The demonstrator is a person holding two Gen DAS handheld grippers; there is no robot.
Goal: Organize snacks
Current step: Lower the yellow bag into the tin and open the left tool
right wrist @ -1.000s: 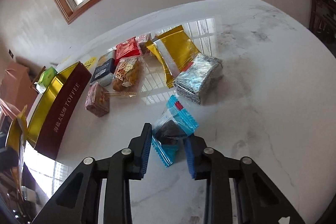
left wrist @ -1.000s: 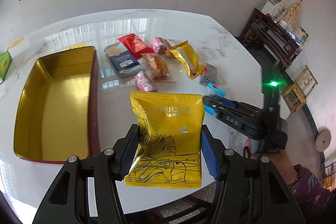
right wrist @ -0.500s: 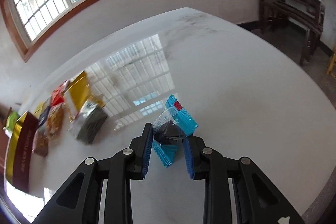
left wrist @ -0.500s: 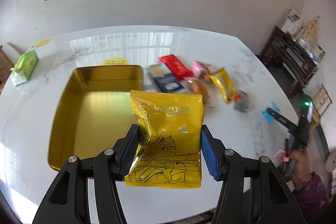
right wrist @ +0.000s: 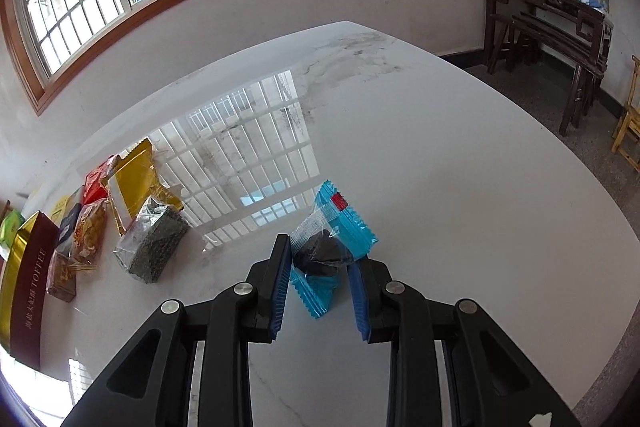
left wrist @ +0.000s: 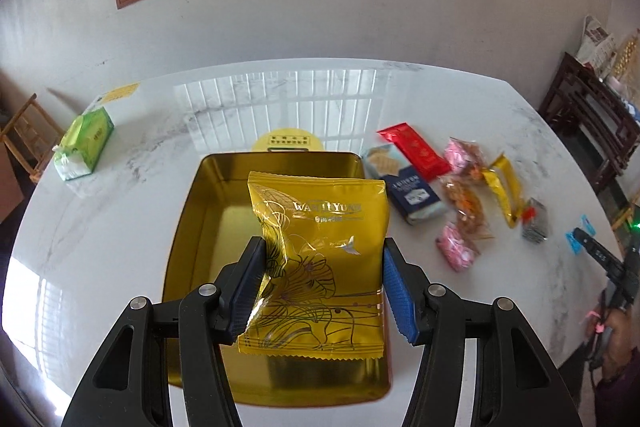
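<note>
My left gripper (left wrist: 322, 281) is shut on a gold snack packet (left wrist: 320, 259) and holds it above the open gold tin (left wrist: 192, 227). My right gripper (right wrist: 320, 275) is shut on a small blue-wrapped snack (right wrist: 332, 247) above the white marble table, to the right of the snack pile. Loose snacks lie right of the tin: a red packet (left wrist: 414, 151), a dark blue packet (left wrist: 412, 193), pink packets (left wrist: 456, 253), a gold wrapper (left wrist: 502, 187) and a silver-dark packet (right wrist: 154, 247). The tin's maroon side (right wrist: 28, 295) shows at the left of the right wrist view.
A green tissue pack (left wrist: 84, 143) lies on the table's far left. A dark wooden side table (right wrist: 548, 23) and wooden chairs stand beyond the table edge on the right. The right gripper and hand (left wrist: 608, 267) show at the table's right edge.
My left gripper has swung left with the gold packet, so the tin now lies centred beneath it. My right gripper has lifted the blue snack and drawn away to the right of the pile.
</note>
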